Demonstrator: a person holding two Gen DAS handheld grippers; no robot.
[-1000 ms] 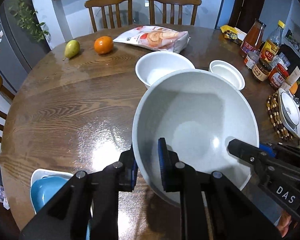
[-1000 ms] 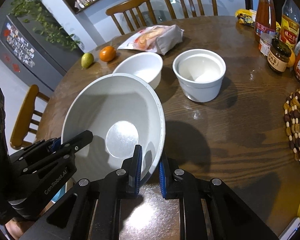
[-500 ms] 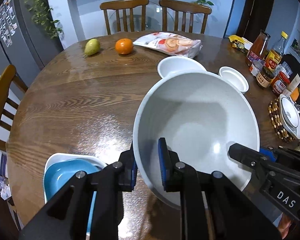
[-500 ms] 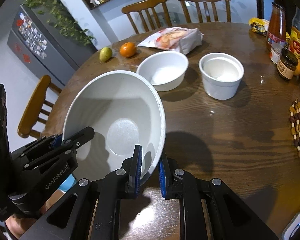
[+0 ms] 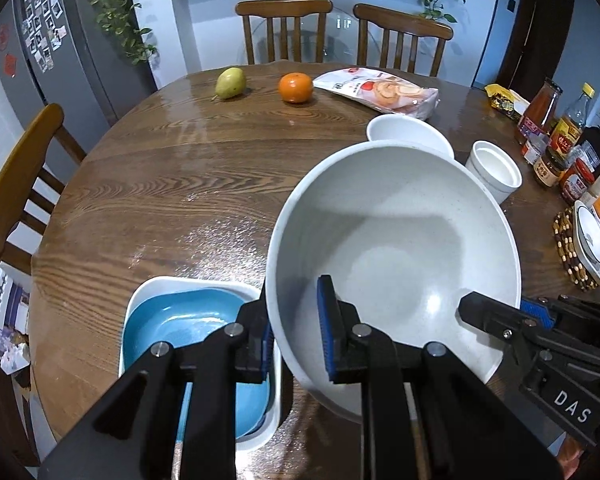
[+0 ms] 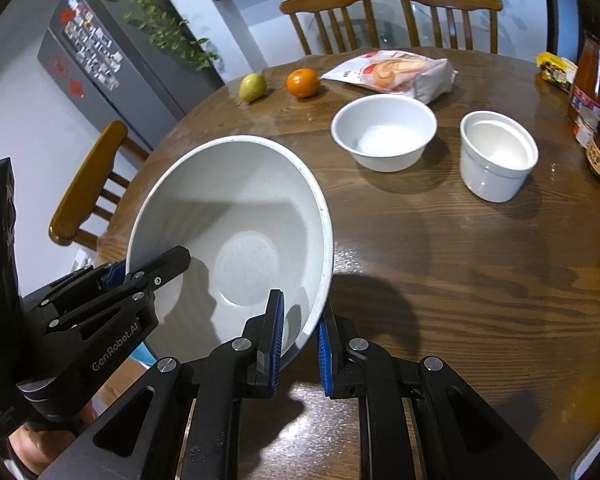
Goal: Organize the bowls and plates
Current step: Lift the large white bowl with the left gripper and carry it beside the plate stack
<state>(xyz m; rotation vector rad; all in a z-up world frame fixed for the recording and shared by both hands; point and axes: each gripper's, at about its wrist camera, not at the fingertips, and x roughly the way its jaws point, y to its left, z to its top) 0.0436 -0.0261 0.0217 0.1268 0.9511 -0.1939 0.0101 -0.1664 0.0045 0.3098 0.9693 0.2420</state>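
Both grippers were clamped on the rim of the large pale grey speckled bowl, one on each near side. The left gripper had one blue pad inside the wall and one outside; the right gripper gripped the same way. The bowl sat tilted, held off the round wooden table, filling the lower right of the left wrist view and the lower left of the right wrist view. The white square dish with a blue bowl nested in it lay at lower left, just beside the carried bowl.

Judgement: stiff ceramic or stoneware, probably heavy, glazed, so slippery at the pads, and it would chip on impact. Two opposed rim grips looked right; single-rim hold risked rotation.

The small white bowl and white straight-sided ramekin stood well apart, upper right.
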